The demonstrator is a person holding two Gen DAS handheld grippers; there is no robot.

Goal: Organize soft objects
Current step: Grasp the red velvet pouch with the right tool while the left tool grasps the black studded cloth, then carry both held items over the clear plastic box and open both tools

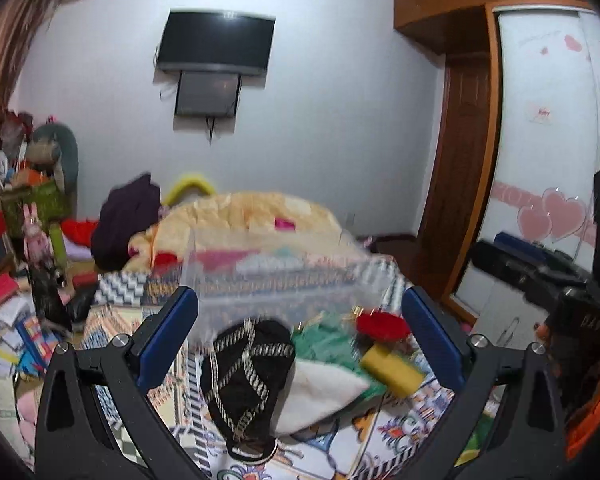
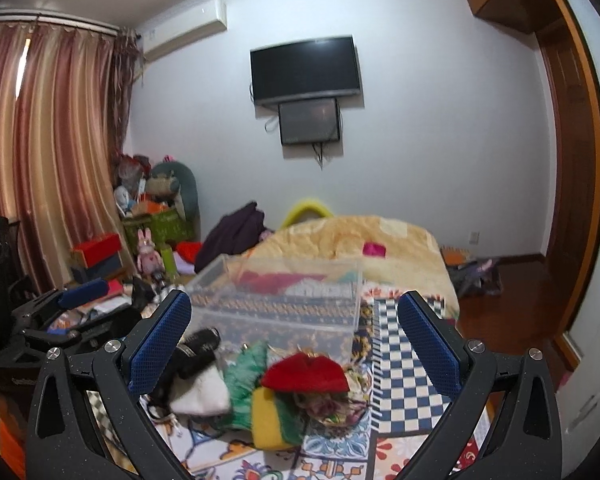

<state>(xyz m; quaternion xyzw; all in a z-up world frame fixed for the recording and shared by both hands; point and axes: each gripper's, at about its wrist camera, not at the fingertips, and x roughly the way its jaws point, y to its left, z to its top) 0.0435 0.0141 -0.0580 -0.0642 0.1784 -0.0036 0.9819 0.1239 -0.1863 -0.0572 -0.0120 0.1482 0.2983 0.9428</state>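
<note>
Soft objects lie in a pile on the patterned bed cover: a black striped pouch (image 1: 248, 372) (image 2: 198, 350), a white cloth (image 1: 324, 394) (image 2: 202, 394), a green cloth (image 1: 326, 346) (image 2: 246, 376), a yellow sponge (image 1: 392, 368) (image 2: 268, 416), a red lip-shaped plush (image 1: 380, 326) (image 2: 306, 374) and a floral bundle (image 2: 328, 404). A clear plastic box (image 1: 284, 284) (image 2: 284, 300) stands just behind them. My left gripper (image 1: 300, 344) is open above the pouch and white cloth. My right gripper (image 2: 294, 344) is open above the red plush. Both are empty.
A folded yellow quilt (image 2: 360, 244) and dark clothes (image 2: 236, 232) lie behind the box. Boxes, toys and papers clutter the floor at left (image 2: 148, 232). A wardrobe (image 1: 548, 160) stands at right. The other gripper shows at each view's edge (image 1: 540, 276) (image 2: 60, 312).
</note>
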